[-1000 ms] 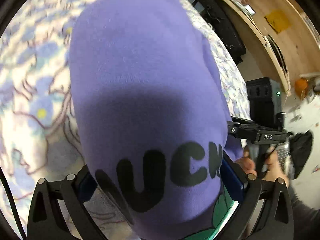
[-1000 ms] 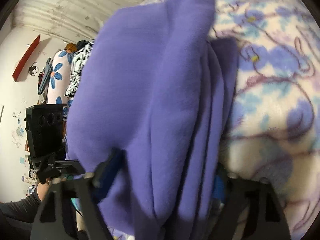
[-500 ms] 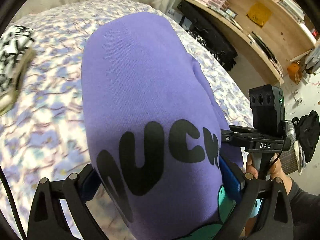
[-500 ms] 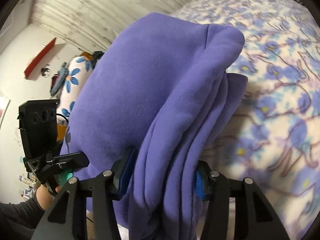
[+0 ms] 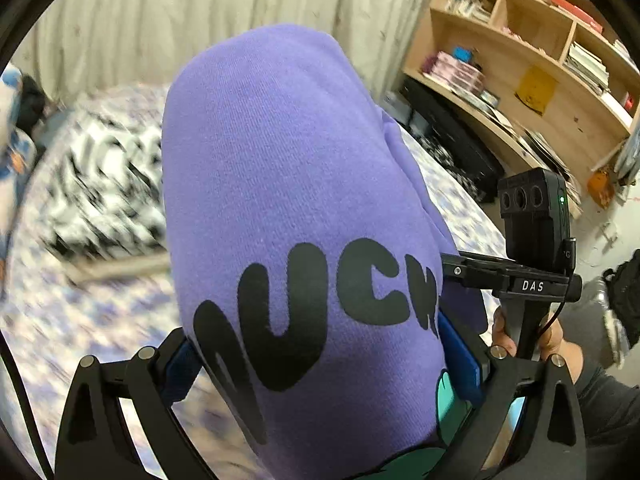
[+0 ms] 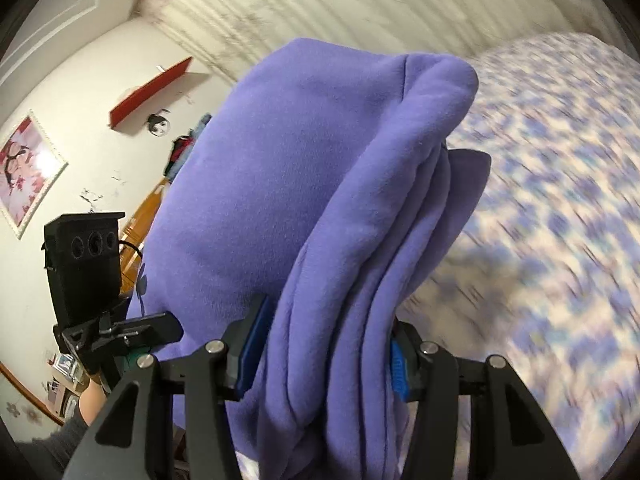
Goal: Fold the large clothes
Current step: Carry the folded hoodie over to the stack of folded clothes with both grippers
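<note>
A folded purple sweatshirt (image 5: 280, 184) with black letters fills the left wrist view. My left gripper (image 5: 320, 360) is shut on its printed end and holds it in the air above the bed. My right gripper (image 6: 324, 348) is shut on the stacked purple layers (image 6: 312, 184) of the same sweatshirt. The right gripper's body shows at the right of the left wrist view (image 5: 532, 240). The left gripper's body shows at the left of the right wrist view (image 6: 84, 256).
A bed with a blue floral cover (image 6: 560, 200) lies below. A black-and-white garment (image 5: 104, 184) lies on it at the left. Wooden shelves (image 5: 520, 64) with books stand at the right, and a curtain (image 5: 200, 20) hangs behind.
Both grippers have lifted the folded sweatshirt up off the bed and tilted upward. The curtain, shelves and wall have come into view.
</note>
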A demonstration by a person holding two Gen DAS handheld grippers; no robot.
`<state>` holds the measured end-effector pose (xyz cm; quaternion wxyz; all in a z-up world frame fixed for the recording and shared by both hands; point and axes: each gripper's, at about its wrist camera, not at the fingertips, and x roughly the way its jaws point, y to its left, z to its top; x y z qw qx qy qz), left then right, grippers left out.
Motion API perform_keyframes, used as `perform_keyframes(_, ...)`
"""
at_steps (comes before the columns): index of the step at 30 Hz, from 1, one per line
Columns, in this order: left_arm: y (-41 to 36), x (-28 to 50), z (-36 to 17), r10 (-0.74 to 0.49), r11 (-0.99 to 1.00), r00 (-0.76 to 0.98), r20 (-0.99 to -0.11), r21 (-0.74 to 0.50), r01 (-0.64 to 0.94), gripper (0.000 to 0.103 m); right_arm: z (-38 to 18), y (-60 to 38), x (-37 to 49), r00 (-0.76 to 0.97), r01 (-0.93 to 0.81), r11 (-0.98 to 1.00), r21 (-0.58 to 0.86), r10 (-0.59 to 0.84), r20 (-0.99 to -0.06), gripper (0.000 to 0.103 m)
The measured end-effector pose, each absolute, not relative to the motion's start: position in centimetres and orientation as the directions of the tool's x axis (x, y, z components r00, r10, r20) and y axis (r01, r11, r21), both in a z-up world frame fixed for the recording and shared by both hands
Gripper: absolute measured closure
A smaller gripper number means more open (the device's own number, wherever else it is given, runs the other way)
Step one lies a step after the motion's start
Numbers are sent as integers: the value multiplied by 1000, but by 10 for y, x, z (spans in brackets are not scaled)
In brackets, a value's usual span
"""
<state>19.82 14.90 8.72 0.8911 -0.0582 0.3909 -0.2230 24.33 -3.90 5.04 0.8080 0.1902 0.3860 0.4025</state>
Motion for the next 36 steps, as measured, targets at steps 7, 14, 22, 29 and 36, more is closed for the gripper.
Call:
perform_keyframes(7, 261, 298, 137, -381, 918, 666, -642, -177, 355, 4, 81, 59, 353, 401, -552, 563, 615, 826, -396, 51)
perform_keyframes(14, 353, 433, 101, -322, 939, 643, -695, -149, 310, 2, 27, 146, 465, 403, -508, 582, 635, 812, -421, 51)
perform_keyframes(22, 412, 527, -22, -301, 951, 526, -796, -289, 107, 0, -91, 214, 531, 374, -385, 731, 563, 681, -629, 48)
perform_keyframes(29, 400, 513, -11, -259, 966, 577, -775, -214, 145, 0, -78, 215, 529, 364, -394, 764, 511, 640, -676, 40)
perform_keyframes(36, 381, 481, 5, -81, 996, 644, -761, -35, 84, 0, -59, 201, 504, 485, -399, 869, 292, 471, -737, 17)
